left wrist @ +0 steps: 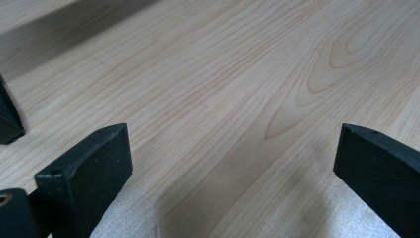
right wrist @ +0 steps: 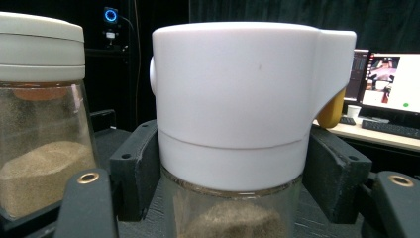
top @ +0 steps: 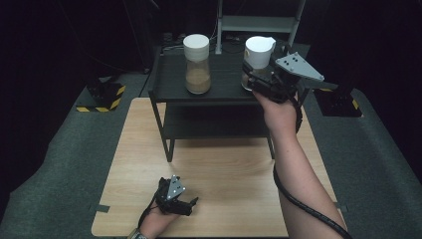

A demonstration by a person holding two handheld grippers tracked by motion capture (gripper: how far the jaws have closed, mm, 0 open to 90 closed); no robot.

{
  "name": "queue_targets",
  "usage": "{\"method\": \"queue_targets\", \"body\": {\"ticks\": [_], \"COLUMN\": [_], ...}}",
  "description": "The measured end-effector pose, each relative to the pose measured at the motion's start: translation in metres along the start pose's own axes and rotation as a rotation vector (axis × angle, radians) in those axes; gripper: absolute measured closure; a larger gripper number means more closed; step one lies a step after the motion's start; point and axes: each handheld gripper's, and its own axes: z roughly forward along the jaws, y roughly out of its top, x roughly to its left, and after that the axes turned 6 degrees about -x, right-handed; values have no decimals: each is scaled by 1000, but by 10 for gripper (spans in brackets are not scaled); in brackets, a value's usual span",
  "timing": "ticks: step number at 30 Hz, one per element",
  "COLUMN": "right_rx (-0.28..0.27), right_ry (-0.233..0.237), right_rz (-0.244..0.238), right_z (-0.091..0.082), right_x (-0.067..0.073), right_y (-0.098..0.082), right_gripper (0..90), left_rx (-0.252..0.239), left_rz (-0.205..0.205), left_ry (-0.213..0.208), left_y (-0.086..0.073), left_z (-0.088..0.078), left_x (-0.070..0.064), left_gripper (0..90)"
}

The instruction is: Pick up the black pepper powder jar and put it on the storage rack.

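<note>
1. Jar of clear glass with a white spouted lid (right wrist: 237, 119) and brown granules inside stands upright, long axis vertical, on the black metal shelf rack (top: 169, 87), toward 1 o'clock on the light wooden surface (top: 234, 174).
2. Right gripper (top: 261, 77) has its jaws closed on this jar, one either side just under the lid.
3. Left gripper (top: 191, 204) rests at 6 o'clock on the surface, jaws wide apart and empty; the right hand is far nearer.
4. Count: two jars, the second, a flat-lidded glass jar of granules (top: 197, 64), at 9 o'clock from the held one; two grippers; one rack.
</note>
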Motion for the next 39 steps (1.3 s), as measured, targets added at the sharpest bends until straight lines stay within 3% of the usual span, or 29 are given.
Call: {"method": "queue_targets", "body": {"ticks": [9, 19, 24, 36, 39], "right_rx": [3, 20, 42, 28, 23], "right_ry": [-2, -1, 5, 11, 9], "right_rz": [42, 35, 38, 29, 32], "right_z": [1, 1, 1, -13, -19], "right_x": [-6, -6, -8, -6, -4], "right_y": [-2, 2, 6, 5, 3], "right_gripper": [288, 283, 215, 10, 0], "left_rx": [-1, -2, 0, -2, -2], "left_rz": [0, -1, 6, 2, 5], "left_ry": [-4, -4, -3, 2, 3], "left_y": [0, 0, 0, 0, 0], "left_z": [0, 0, 0, 0, 0], "left_x": [0, 1, 0, -1, -1], "left_gripper": [19, 19, 20, 19, 19]}}
